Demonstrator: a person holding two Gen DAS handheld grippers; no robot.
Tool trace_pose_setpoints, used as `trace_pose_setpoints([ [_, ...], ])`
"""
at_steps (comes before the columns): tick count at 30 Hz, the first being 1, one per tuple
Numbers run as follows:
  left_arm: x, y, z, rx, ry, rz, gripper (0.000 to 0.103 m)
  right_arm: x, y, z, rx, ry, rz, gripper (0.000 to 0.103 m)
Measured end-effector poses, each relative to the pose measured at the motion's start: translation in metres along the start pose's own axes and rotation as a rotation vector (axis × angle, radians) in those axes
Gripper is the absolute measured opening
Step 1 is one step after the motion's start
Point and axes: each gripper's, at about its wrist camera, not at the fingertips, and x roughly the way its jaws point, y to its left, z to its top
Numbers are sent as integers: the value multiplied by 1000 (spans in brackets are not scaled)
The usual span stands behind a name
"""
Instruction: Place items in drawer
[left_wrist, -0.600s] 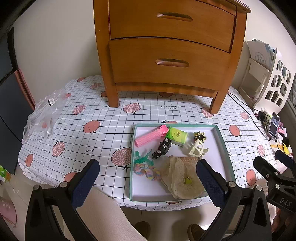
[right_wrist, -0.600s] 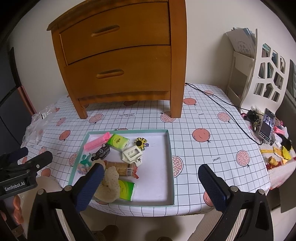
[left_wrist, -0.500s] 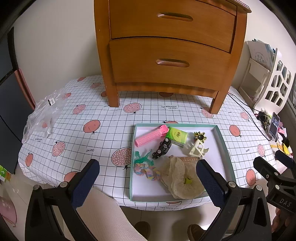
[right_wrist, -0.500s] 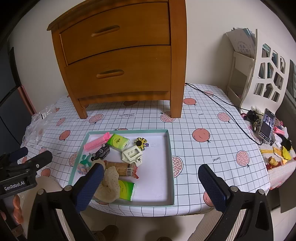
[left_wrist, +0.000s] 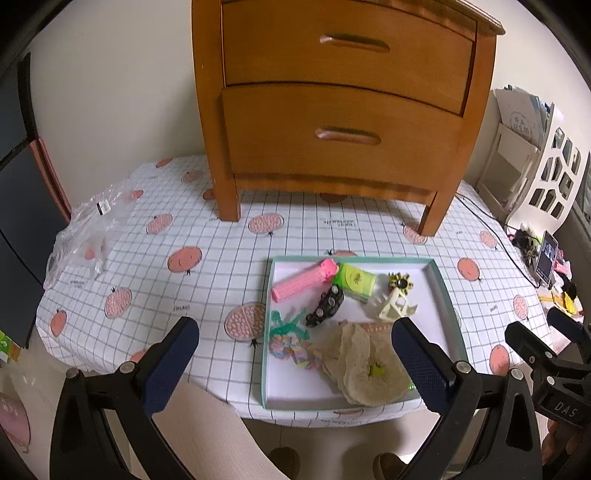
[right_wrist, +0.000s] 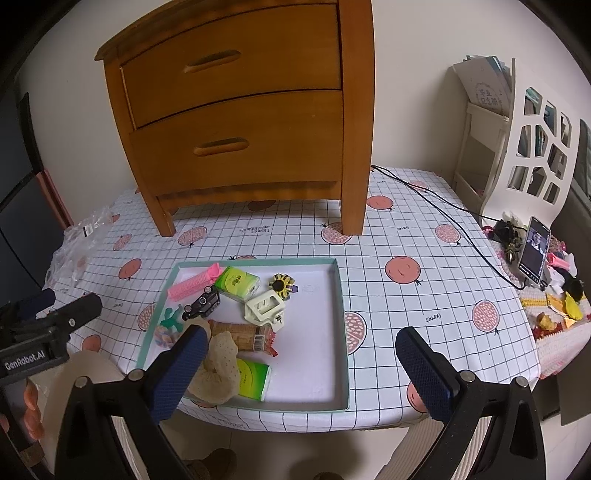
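Both grippers hung spread and empty off the table's near edge, the left gripper (left_wrist: 295, 354) and the right gripper (right_wrist: 301, 365) each carrying nothing. The items — a pink comb (left_wrist: 304, 278), green tissue pack (left_wrist: 354, 280), black toy car (left_wrist: 325, 306) and lace cloth (left_wrist: 364, 363) among them — lay piled toward the left half of the teal tray (right_wrist: 341, 332) at that near edge. Beyond the tray, at the table's far edge, stood the wooden cabinet with both drawers closed — the lower drawer handle (right_wrist: 221, 146) ran horizontal, straight ahead and above either claw. Neither gripper looked clearly nearer it; opening it appeared the first step.
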Motion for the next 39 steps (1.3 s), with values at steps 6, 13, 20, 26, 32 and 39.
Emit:
trace_pose_setpoints([
  [6,-3,3,25,-5,-61,-6,103,4,-5,13,32,-28,27,103],
  [13,9,7,62,-46,-126,-61,103,15,-14,42,81,-63,38,103],
  [20,39,19,91,-90,-166,-97,103,32,-21,73,99,-112,40,103],
  [26,71,32,121,-65,-144,-48,103,61,-32,99,133,-91,6,103],
  [32,96,61,158,-122,-138,-39,103,93,-43,128,117,-81,23,103],
  [39,126,105,195,-232,-108,-110,103,127,-62,175,100,-84,59,103],
])
